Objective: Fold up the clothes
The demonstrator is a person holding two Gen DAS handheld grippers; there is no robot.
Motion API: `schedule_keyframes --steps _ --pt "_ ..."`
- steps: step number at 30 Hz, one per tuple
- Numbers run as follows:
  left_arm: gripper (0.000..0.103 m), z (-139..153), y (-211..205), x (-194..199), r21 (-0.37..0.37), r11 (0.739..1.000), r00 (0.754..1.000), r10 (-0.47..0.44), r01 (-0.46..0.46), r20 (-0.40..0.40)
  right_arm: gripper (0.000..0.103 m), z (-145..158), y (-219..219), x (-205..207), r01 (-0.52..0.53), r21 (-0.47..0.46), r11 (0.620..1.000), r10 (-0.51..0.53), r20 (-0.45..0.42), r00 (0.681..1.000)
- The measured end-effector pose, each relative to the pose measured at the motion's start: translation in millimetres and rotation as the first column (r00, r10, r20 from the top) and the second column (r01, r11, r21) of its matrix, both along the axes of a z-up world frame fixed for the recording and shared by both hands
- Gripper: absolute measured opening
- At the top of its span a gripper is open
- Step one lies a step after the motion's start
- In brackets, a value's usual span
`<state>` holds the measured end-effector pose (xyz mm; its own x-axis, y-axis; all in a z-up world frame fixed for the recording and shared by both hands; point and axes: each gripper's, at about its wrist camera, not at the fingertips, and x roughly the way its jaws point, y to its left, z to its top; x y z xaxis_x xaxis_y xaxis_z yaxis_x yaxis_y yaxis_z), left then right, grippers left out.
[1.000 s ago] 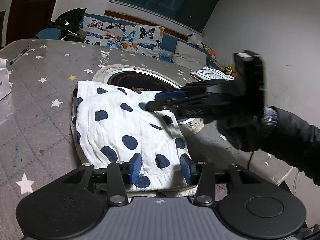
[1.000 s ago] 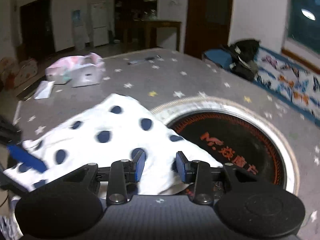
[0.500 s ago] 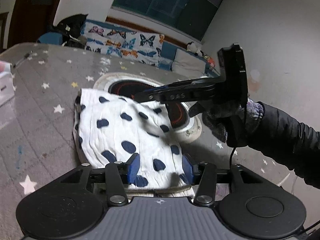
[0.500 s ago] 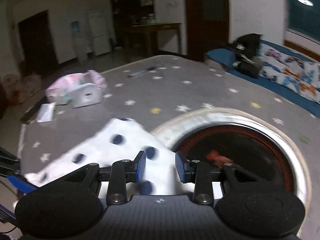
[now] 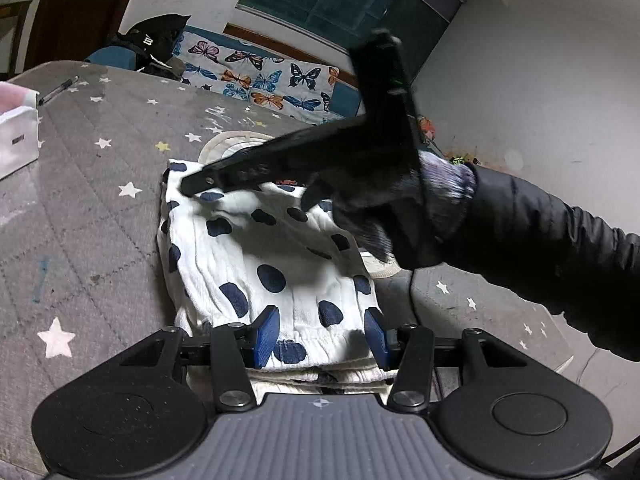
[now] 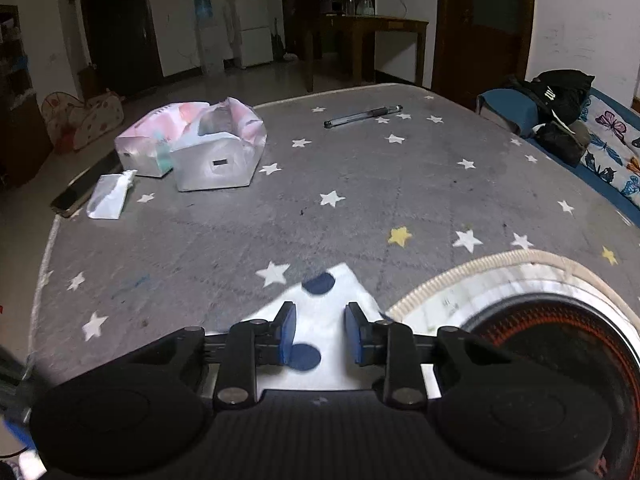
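Note:
A white garment with dark blue dots (image 5: 276,264) lies folded on the grey star-patterned table (image 5: 92,200). My left gripper (image 5: 320,334) is open, its blue pads either side of the garment's near hem, just above it. In the left wrist view my right gripper (image 5: 192,188) reaches over the garment, its tip at the far left corner. In the right wrist view my right gripper (image 6: 320,336) is open over that corner of the garment (image 6: 324,308), with no cloth pinched between the pads.
A round induction hob (image 6: 560,340) set in the table lies right of the garment. Opened white and pink packages (image 6: 200,152), a small sachet (image 6: 110,196) and a pen (image 6: 362,116) lie farther off. A butterfly-print sofa (image 5: 260,80) stands behind the table.
My right gripper has swung from the garment's right side across to its far left corner. The garment's far part has bunched slightly. My left gripper has stayed at the near hem.

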<state>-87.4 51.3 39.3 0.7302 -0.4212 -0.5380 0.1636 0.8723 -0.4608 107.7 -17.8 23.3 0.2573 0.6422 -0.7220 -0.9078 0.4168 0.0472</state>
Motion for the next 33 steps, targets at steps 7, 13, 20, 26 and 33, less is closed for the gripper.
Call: schedule_keyframes --steps 7,13,20,26,33 --pt "0.051 0 1 -2 -0.009 1.000 1.000 0.004 -0.004 0.000 0.026 2 10 11 0.018 0.016 1.000 -0.018 0.006 1.000" --pt "0.054 10 0 -8 0.003 1.000 0.999 0.009 -0.009 0.036 0.027 24 -16 -1 0.032 0.048 0.998 -0.034 0.036 0.999" --pt "0.057 27 8 -18 0.018 0.998 0.994 0.058 -0.059 0.089 0.029 24 -50 -38 -0.002 0.037 0.999 0.000 0.032 1.000" --pt "0.060 40 17 -23 0.033 0.993 0.986 0.107 -0.112 0.126 0.031 15 -57 -81 -0.067 0.062 0.996 0.066 0.019 0.998" --pt "0.061 49 27 -18 0.036 0.985 0.975 0.163 -0.170 0.154 0.033 16 -64 -118 -0.127 0.090 0.988 0.127 0.007 0.992"
